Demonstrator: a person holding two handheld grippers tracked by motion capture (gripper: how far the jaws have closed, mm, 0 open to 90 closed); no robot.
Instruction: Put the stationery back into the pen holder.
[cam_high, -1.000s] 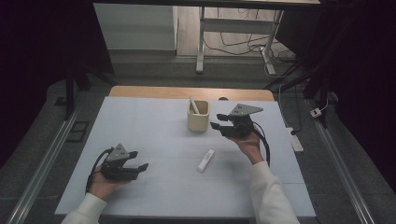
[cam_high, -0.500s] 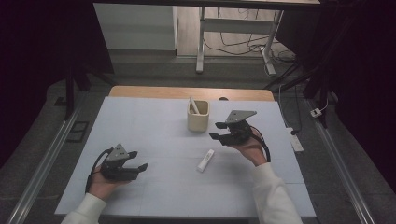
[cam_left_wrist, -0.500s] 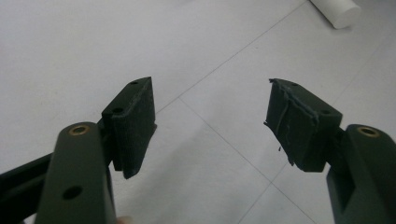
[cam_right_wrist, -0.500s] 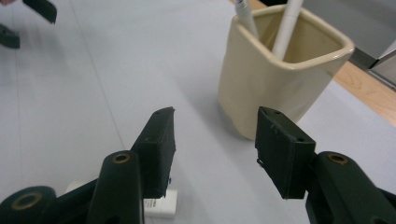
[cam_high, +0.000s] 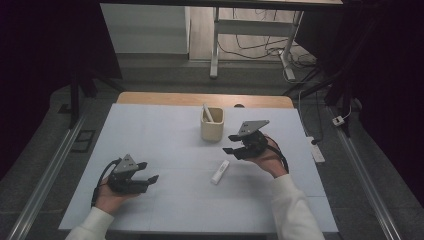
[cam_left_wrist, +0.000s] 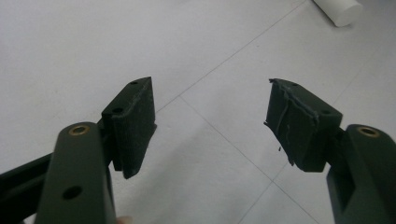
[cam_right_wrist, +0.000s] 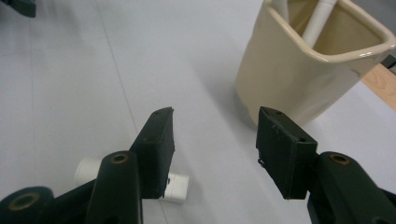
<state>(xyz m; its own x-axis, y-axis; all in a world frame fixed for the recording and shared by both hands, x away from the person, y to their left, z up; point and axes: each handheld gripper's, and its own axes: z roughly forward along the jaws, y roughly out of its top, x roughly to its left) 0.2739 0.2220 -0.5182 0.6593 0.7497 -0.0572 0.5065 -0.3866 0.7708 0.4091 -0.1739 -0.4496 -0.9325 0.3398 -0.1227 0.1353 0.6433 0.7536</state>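
Nearby, a cream cup (cam_high: 212, 129) stands beside the white tube (cam_high: 219, 172).

A short white plastic cylinder (cam_high: 220, 171) lies flat on the pale blue-grey table cover, angled diagonally, just in front of a cream, square-mouthed ceramic cup (cam_high: 211, 125). The cup stands upright and holds 1 white stick (cam_high: 207, 113) leaning inside.

We see the short white plastic cylinder (cam_right_wrist: 132, 181) half hidden behind the right gripper's (cam_right_wrist: 214, 154) seven-o'clock jaw; its far end stays covered.
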